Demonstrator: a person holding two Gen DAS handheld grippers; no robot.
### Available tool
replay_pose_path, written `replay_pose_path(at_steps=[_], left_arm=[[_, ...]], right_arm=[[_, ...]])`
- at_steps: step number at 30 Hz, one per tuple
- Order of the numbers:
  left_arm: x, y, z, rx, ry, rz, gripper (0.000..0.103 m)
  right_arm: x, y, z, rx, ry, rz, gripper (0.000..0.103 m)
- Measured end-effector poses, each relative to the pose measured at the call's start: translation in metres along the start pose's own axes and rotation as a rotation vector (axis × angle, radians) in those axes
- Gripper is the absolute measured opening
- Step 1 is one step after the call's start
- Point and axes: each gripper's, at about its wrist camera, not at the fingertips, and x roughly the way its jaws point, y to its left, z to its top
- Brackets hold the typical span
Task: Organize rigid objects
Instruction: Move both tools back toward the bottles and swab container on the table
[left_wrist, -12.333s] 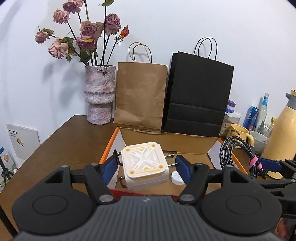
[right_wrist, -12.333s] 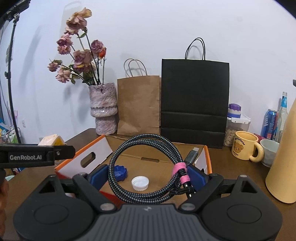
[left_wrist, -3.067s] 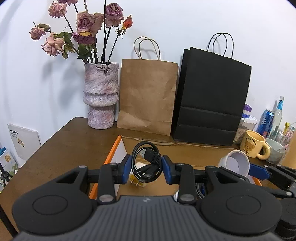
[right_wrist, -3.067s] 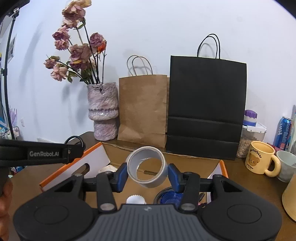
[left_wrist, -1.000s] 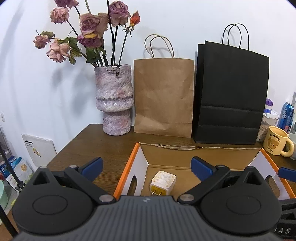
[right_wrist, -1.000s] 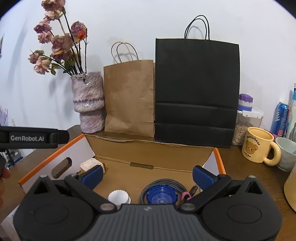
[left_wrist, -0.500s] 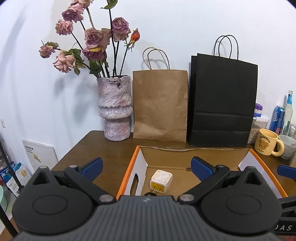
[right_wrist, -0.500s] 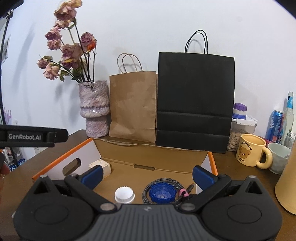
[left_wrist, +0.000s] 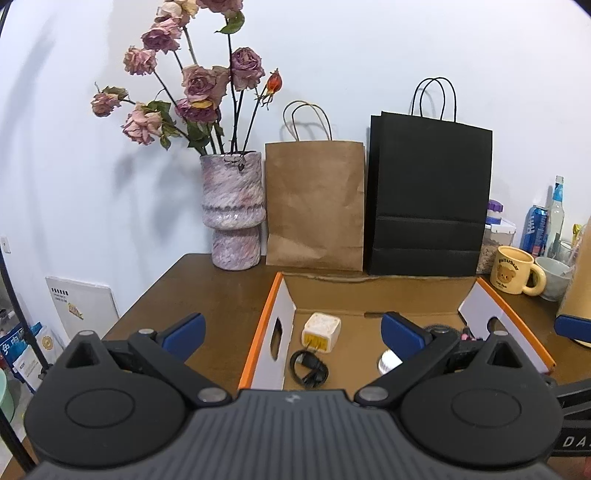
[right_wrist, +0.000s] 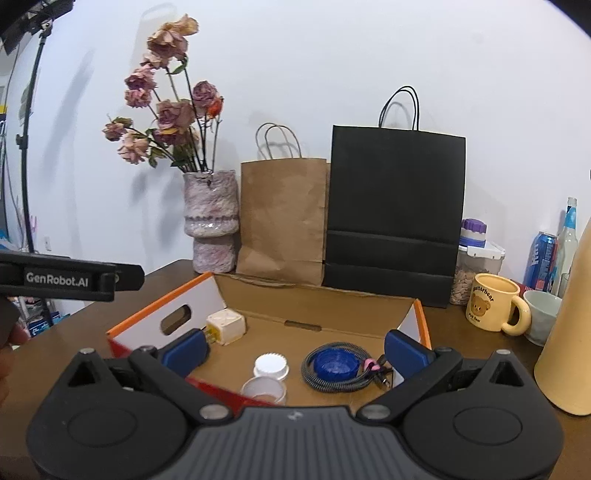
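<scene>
An open cardboard box (left_wrist: 284, 306) with orange rims stands on the brown table; it also shows in the right wrist view (right_wrist: 325, 295). Inside lie a white plug cube (left_wrist: 320, 331) (right_wrist: 225, 326), a small black cable (left_wrist: 309, 367), a white cap (right_wrist: 270, 366), a roll of grey tape (right_wrist: 263, 390), a blue lid (right_wrist: 335, 362) and a braided cable (right_wrist: 332, 382) coiled around the lid. My left gripper (left_wrist: 291, 330) is open and empty, raised above the box's near side. My right gripper (right_wrist: 295, 350) is open and empty, also raised above the box.
At the back stand a vase with dried roses (left_wrist: 233, 214), a brown paper bag (left_wrist: 314, 206) and a black paper bag (left_wrist: 428, 199). A yellow bear mug (right_wrist: 493, 308), a cup, cans, a jar and a tall yellow jug (right_wrist: 569, 332) stand at the right.
Both grippers have drawn back and up from the box, so more of its inside shows. Both stay open and empty.
</scene>
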Motion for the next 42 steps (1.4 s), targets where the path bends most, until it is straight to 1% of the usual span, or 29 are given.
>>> replay_pose_path(at_steps=[8,14,18,22,28,30,35,42], left_arm=[[-0.025,0.013,-0.022,0.006,0.013,-0.004,0.103],[-0.033,0.021,-0.039,0.023,0.03,0.008,0.103],[-0.038,0.026,-0.05,0.032,0.032,0.013,0.103],[-0.037,0.034,-0.062,0.03,0.049,0.0,0.103],[-0.033,0.047,-0.08,0.005,0.076,0.007,0.103],[-0.033,0.05,-0.084,0.001,0.074,0.011,0.103],[-0.036,0.053,-0.087,-0.002,0.045,0.013,0.103],[-0.031,0.055,-0.089,-0.011,0.066,0.009,0.103]], right_arm=[[-0.026,0.01,-0.017,-0.009,0.017,-0.006,0.103],[-0.035,0.018,-0.03,-0.022,0.06,-0.006,0.103],[-0.036,0.021,-0.042,-0.025,0.098,0.003,0.103],[-0.035,0.023,-0.053,-0.029,0.13,-0.004,0.103],[-0.035,0.026,-0.066,-0.032,0.142,-0.018,0.103],[-0.036,0.027,-0.07,-0.028,0.14,-0.024,0.103],[-0.033,0.028,-0.077,-0.031,0.151,-0.038,0.103],[-0.022,0.029,-0.082,-0.04,0.192,-0.063,0.102]])
